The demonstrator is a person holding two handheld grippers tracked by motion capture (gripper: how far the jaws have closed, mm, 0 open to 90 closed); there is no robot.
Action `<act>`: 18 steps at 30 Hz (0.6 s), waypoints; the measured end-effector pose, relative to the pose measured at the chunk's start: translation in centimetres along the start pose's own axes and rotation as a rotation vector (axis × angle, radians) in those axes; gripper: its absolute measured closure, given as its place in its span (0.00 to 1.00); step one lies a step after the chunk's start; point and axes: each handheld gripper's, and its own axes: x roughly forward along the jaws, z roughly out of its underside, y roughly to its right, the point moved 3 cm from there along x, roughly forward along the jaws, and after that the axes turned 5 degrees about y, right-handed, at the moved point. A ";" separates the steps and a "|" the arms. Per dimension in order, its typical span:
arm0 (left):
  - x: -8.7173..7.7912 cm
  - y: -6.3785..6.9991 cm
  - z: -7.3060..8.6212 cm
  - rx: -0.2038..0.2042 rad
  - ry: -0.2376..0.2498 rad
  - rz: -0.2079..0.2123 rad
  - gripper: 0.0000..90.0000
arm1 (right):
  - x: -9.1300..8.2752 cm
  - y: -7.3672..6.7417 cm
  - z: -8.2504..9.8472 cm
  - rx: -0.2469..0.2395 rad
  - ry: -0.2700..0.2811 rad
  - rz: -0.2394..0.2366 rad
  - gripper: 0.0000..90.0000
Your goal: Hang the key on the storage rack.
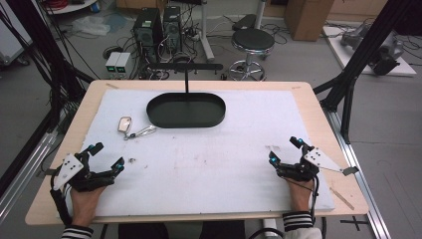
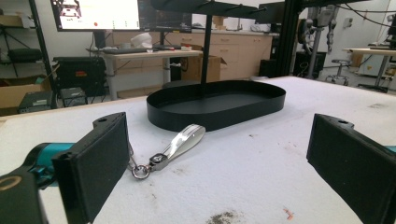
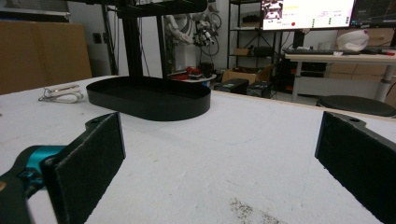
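Observation:
A black oval tray (image 1: pixel 214 117) with an upright post rests at the back middle of the white mat; its wall (image 2: pixel 219 115) shows ahead in the left gripper view and its rim (image 3: pixel 154 105) in the right gripper view. A silver key fob with a ring and strap (image 1: pixel 130 127) lies left of the tray, close ahead as the fob (image 2: pixel 180 142) and far left as the fob (image 3: pixel 60 94). My left gripper (image 1: pixel 106 155) rests open near the front left. My right gripper (image 1: pixel 284 150) rests open near the front right. Both hold nothing.
The white mat (image 1: pixel 209 164) covers a wooden table (image 1: pixel 323 124). Dark specks (image 2: pixel 224 217) dot the mat near the left gripper. Beyond the table stand a round stool (image 1: pixel 253 41), computer towers (image 1: pixel 157 27) and black frame posts (image 1: pixel 370 50).

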 end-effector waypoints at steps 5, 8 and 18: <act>0.0 0.1 0.0 0.007 -0.008 0.006 0.07 | -0.1 0.1 0.0 0.018 0.004 0.005 0.01; 0.1 0.2 0.0 0.019 -0.009 0.000 0.07 | -0.1 0.1 0.0 0.021 0.001 0.009 0.01; -0.2 -0.3 -0.2 -0.015 -0.043 0.000 0.07 | -0.1 0.2 0.0 0.024 0.005 0.004 0.01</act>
